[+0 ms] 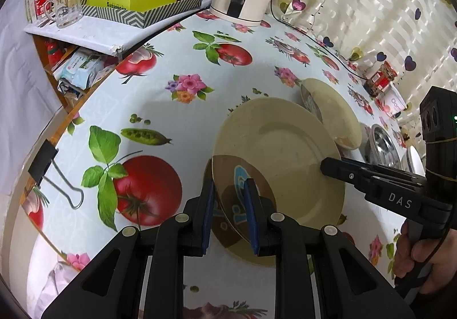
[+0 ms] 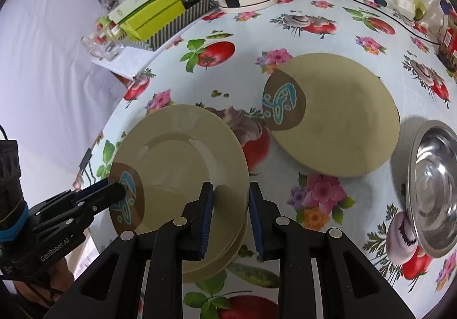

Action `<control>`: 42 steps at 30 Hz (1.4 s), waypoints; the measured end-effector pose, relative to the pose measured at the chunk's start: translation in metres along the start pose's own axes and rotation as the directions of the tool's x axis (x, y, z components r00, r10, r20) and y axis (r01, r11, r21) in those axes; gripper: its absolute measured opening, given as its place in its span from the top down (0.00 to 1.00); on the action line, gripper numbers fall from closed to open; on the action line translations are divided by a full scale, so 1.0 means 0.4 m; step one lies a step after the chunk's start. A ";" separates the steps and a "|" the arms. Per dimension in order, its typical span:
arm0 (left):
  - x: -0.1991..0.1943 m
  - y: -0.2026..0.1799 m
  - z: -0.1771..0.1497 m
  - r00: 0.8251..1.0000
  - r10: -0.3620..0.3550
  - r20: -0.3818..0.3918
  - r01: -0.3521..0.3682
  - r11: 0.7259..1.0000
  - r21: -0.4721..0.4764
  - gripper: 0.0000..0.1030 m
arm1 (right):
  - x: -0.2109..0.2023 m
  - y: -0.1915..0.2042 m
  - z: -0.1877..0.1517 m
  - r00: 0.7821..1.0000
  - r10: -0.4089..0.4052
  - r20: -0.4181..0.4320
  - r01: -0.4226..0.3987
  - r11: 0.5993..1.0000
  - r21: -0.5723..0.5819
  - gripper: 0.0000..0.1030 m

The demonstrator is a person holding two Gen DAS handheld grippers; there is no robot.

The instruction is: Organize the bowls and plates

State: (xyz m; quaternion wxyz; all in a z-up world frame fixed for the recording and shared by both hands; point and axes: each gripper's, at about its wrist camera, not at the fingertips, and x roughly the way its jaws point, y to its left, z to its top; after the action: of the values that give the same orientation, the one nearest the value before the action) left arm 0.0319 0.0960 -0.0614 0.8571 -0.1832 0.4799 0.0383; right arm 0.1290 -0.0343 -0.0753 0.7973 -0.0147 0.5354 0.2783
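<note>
Plates: two held stacked [image 2: 182, 159], one on table [image 2: 342, 119]; one steel bowl [image 2: 437, 190]; both hand-held grippers [image 1: 228, 204] [image 2: 231, 213] clamp stack's rim.

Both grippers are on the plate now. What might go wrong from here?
1. The left gripper and right gripper pinch only opposite rim edges of the beige plate, which looks lifted. Uneven motion might tilt it or let it slip out.
2. A second plate and a steel bowl sit close on the right; a swing that way might knock them.
3. The kettle cord trails along the table's far side; it may snag.
</note>
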 end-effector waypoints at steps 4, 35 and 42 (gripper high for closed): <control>-0.001 -0.005 -0.011 1.000 0.003 -0.008 -0.003 1.000 0.007 0.79 | -0.002 0.000 -0.013 1.000 -0.001 -0.006 0.001 1.000 0.000 0.76; -0.016 0.004 -0.030 0.999 0.046 0.023 -0.047 0.998 0.029 0.79 | 0.009 0.022 -0.035 0.999 -0.040 0.001 0.040 0.997 -0.067 0.75; 0.001 0.001 -0.034 0.999 0.042 0.006 -0.042 0.999 0.030 0.79 | 0.002 0.023 -0.044 0.999 -0.036 0.018 0.037 0.996 -0.076 0.75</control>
State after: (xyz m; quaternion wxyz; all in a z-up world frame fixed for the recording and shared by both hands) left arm 0.0210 0.0916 -0.0685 0.8600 -0.1601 0.4819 0.0496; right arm 0.1099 -0.0318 -0.0809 0.8056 -0.0527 0.5172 0.2841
